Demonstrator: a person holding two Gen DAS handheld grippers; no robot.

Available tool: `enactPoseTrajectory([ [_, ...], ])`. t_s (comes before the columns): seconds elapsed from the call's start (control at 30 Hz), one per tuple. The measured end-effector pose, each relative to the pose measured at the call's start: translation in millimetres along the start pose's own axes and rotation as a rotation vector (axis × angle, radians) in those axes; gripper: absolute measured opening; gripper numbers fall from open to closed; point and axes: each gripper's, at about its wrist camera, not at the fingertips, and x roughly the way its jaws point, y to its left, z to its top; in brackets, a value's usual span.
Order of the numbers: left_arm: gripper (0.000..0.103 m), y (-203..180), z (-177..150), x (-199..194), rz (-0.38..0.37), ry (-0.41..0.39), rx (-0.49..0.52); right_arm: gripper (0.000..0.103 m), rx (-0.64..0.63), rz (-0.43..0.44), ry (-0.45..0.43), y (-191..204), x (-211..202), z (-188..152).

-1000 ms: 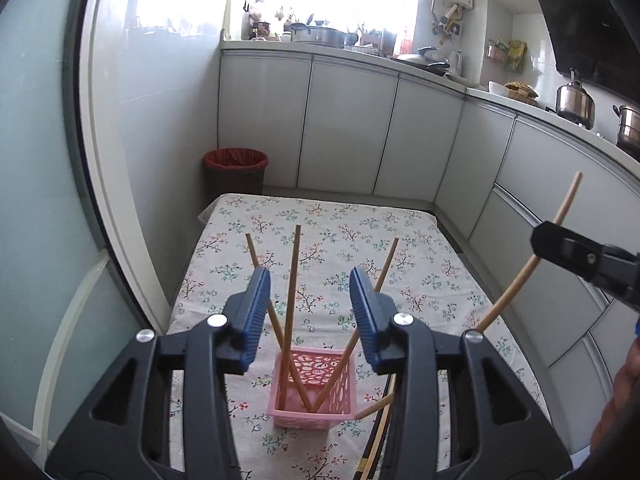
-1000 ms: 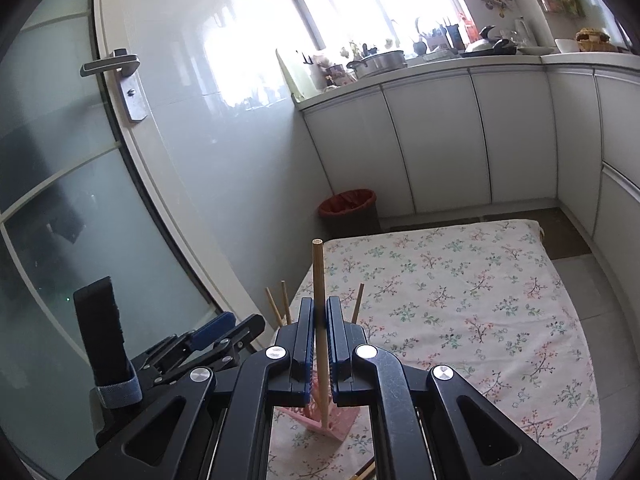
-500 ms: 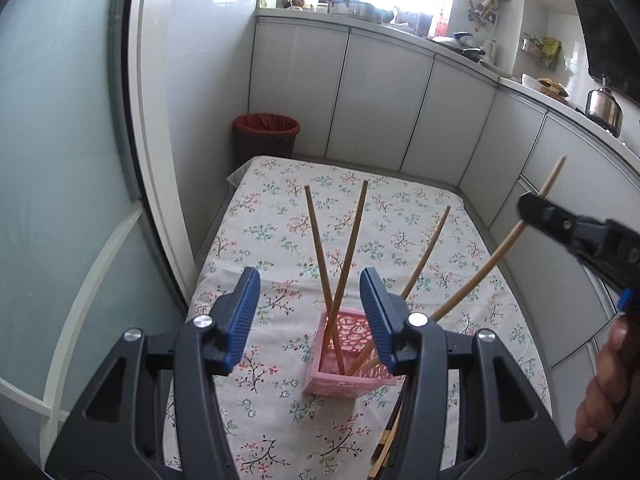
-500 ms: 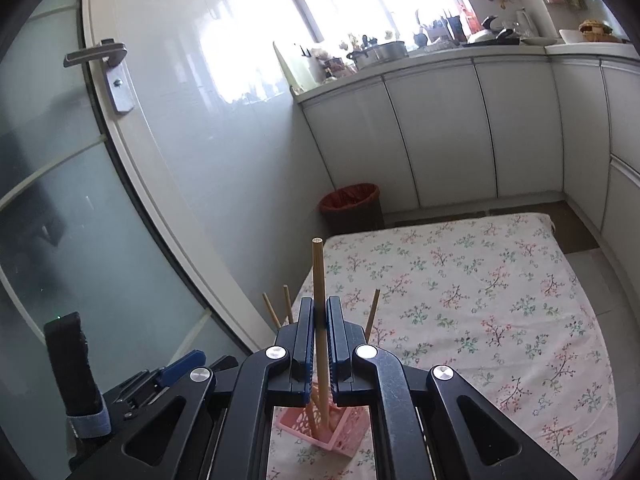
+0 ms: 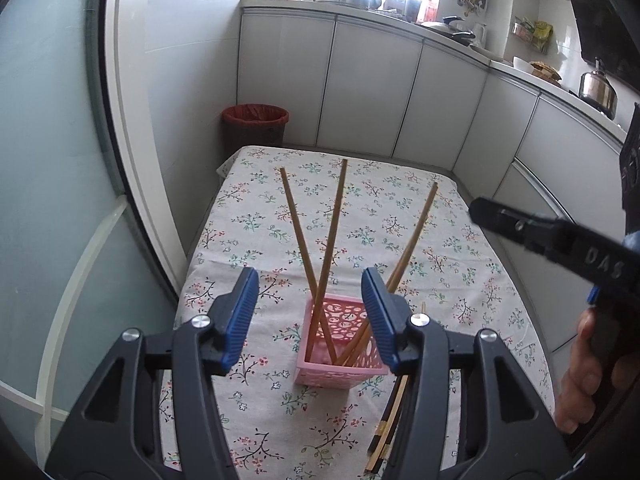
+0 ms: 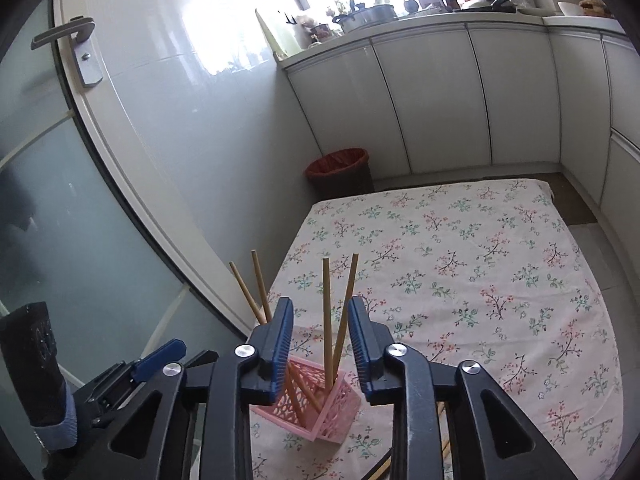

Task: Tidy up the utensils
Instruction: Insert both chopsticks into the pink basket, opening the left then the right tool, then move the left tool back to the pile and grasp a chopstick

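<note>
Wooden chopsticks stand in a perforated pink plastic basket on matt floral cloth.

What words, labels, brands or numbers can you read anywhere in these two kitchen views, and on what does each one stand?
"DAS": raised letters on the black plastic arm of the right claw, read in the left wrist view; more letters may be cut off.
Mark on the dark strap at the left edge of the right wrist view: too blurred to read.
Yellow packets on the far wall shelf: print too small to read.
</note>
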Motion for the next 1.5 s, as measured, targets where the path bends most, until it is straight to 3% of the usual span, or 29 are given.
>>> enactPoseTrajectory([
  [0.13, 0.057, -8, -3, -2, -0.008, 0.012, 0.028, 0.041, 0.017, -0.013, -0.007, -10, -15, 1],
  [0.47, 0.077, -35, -11, -5, -0.047, 0.03, 0.08, 0.065, 0.094, -0.136, 0.025, -62, -47, -12],
  [0.63, 0.08, -55, -18, 2, -0.076, 0.081, 0.104, 0.078, 0.103, -0.191, 0.052, -84, -58, -21],
  [0.87, 0.081, -83, -29, 24, -0.095, 0.181, 0.156, 0.081, 0.106, -0.28, 0.152, -113, -55, -40],
  [1.0, 0.081, -102, -39, 47, -0.108, 0.278, 0.216, 0.081, 0.098, -0.332, 0.215, -125, -52, -52],
  [1.2, 0.081, -122, -50, 69, -0.153, 0.36, 0.241, 0.081, 0.11, -0.364, 0.267, -143, -51, -61],
  [1.3, 0.065, -131, -55, 81, -0.192, 0.4, 0.234, 0.081, 0.12, -0.375, 0.292, -153, -49, -66],
  [1.37, 0.045, -136, -58, 92, -0.211, 0.436, 0.223, 0.081, 0.126, -0.383, 0.31, -159, -46, -69],
  [1.5, 0.022, -141, -61, 121, -0.21, 0.48, 0.181, 0.081, 0.14, -0.405, 0.343, -171, -40, -75],
])
